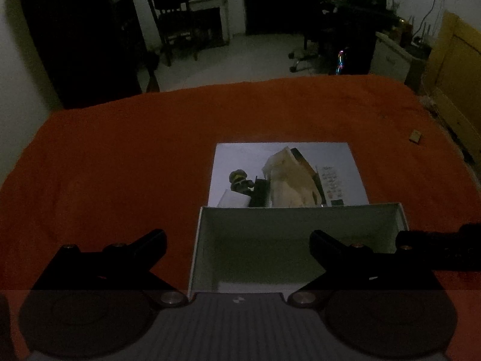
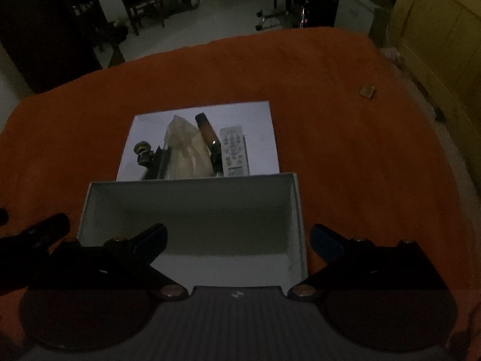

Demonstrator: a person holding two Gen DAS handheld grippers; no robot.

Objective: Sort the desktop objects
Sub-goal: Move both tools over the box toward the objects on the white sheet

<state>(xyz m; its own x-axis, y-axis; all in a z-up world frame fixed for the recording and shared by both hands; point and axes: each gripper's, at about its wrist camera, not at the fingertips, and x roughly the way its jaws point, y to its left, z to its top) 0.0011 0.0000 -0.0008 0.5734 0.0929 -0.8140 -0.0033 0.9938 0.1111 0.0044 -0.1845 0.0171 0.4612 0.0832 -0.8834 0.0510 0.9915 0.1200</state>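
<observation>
I see the orange cloth spread under both grippers. Just ahead of my left gripper and right gripper, both spread wide and empty, sits the white box. Beyond it, on white paper, lie a remote, perhaps a crumpled bag, and a small figurine.

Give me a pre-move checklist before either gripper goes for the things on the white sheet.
1. Left gripper open, nothing between its jaws: ok.
2. Right gripper open, nothing between its jaws: ok.
3. Open white cardboard box empty, ready to receive items: ok.
4. White remote control lying flat and apart on the white paper sheet: ok.
5. Crumpled clear plastic bag overlapping the dark objects beside it: not ok.
6. Identity of the small dark round object on the sheet's left: cannot tell, too dim.
</observation>
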